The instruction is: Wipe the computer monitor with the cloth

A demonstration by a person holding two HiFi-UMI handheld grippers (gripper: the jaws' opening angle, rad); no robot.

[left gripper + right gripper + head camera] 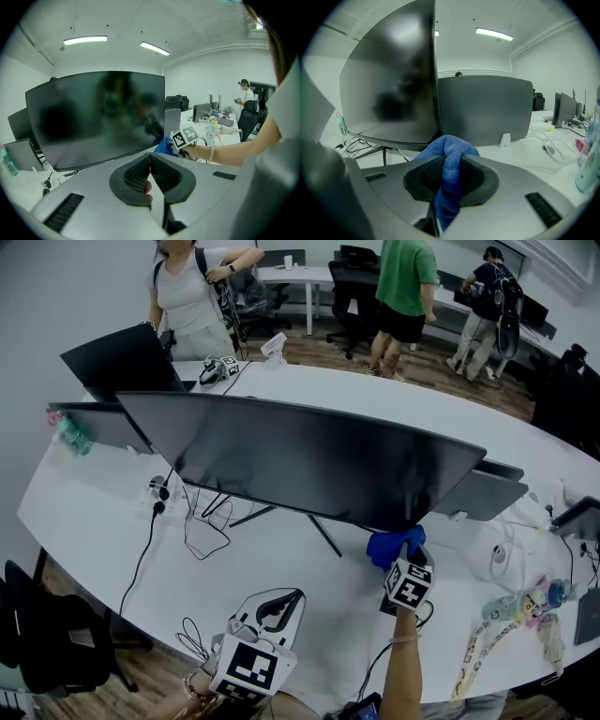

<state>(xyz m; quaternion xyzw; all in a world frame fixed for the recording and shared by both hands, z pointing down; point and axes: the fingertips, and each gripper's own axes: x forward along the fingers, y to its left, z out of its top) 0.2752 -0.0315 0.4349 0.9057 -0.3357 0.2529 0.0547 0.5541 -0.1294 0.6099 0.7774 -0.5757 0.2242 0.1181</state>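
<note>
Left tool: held near the front edge of the white counter, facing the monitor and well apart from it. Its jaws are pressed together with nothing between them.

Black cables lie on the counter beneath the monitor's left half.

Monitor: wide, dark screen, upright on a thin stand at mid-counter.

Blue cloth: bunched, at the monitor's lower right corner, just under the bottom edge. Contact with the screen cannot be told.

Right tool: jaws pinching the cloth. A fold bulges past the tips and the rest trails back between them.
</note>
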